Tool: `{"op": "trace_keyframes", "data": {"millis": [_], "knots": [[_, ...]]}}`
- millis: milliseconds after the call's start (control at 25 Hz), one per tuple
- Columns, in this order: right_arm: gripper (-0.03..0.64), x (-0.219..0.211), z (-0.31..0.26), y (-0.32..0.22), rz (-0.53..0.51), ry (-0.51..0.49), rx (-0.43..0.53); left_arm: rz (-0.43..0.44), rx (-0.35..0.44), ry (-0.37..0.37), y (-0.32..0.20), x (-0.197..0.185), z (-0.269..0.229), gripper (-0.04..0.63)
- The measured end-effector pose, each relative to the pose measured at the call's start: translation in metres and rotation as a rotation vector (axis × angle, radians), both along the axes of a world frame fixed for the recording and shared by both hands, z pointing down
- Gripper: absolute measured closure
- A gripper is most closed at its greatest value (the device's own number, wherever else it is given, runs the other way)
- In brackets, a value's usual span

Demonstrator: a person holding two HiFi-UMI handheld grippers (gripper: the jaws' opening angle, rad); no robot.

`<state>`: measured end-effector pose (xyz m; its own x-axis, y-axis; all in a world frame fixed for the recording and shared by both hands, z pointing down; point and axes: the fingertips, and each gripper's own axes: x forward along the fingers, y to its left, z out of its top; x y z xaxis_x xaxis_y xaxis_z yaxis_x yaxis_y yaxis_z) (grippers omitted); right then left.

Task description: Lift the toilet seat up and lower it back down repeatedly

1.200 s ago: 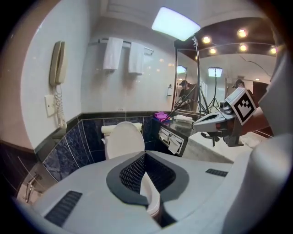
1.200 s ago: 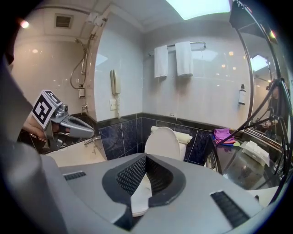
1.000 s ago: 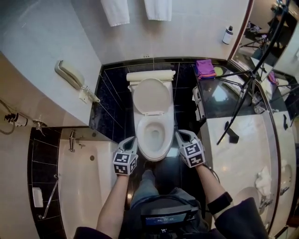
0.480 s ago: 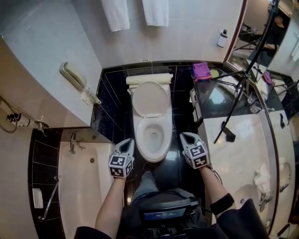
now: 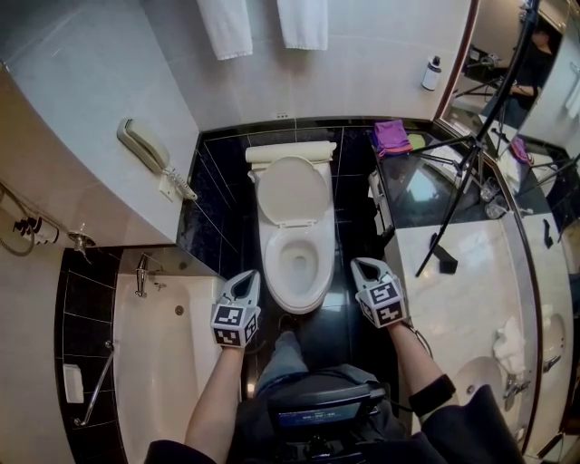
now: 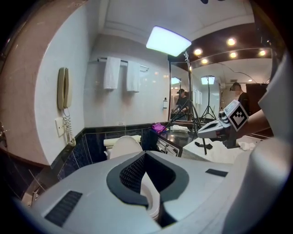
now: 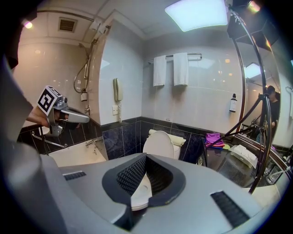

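Note:
The white toilet [image 5: 297,258] stands on black tiles, its lid [image 5: 292,190] upright against the tank. A wide white ring runs round the bowl; I cannot tell whether it is the seat or the bare rim. My left gripper [image 5: 245,279] hovers beside the bowl's front left and my right gripper [image 5: 361,265] beside its front right, both clear of it. Both are shut and empty. In the left gripper view the jaws [image 6: 144,154] point at the bowl and the raised lid [image 6: 122,146]. The right gripper [image 7: 145,156] aims the same way, past the lid [image 7: 158,144].
A bathtub [image 5: 168,362] lies at the left, with a wall phone [image 5: 140,145] above it. A pale vanity counter [image 5: 462,272] with a black tripod [image 5: 471,172] fills the right. Towels [image 5: 227,23] hang on the far wall. A purple cloth [image 5: 391,134] lies beside the tank.
Both grippers have drawn back from the bowl's front rim toward the person and slightly outward. The toilet looks unchanged.

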<state>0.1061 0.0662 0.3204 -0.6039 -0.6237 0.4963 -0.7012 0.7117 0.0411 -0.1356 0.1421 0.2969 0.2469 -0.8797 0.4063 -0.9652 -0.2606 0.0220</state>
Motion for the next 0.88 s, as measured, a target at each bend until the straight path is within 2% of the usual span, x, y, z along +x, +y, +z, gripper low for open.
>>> {"op": "trace_keyframes", "data": {"millis": [280,480,560,640,880], "knots": [[0.597,-0.002,0.014,-0.002,-0.008,0.025,-0.007,-0.003,0.003,0.003,-0.001,-0.002,0.005,0.604],[0.595,-0.002,0.032,-0.011,0.039,0.037,-0.023,0.016,0.01,-0.025,-0.011,0.002,0.015,0.604],[0.591,-0.003,0.049,-0.014,0.052,0.039,-0.056,0.032,0.005,-0.038,-0.015,0.005,0.024,0.604],[0.539,-0.007,0.072,-0.017,0.056,0.041,-0.106,0.044,-0.002,-0.045,-0.021,0.008,0.036,0.604],[0.451,-0.016,0.151,-0.03,0.119,0.005,-0.27,0.075,-0.028,-0.044,-0.044,0.008,0.089,0.604]]}}
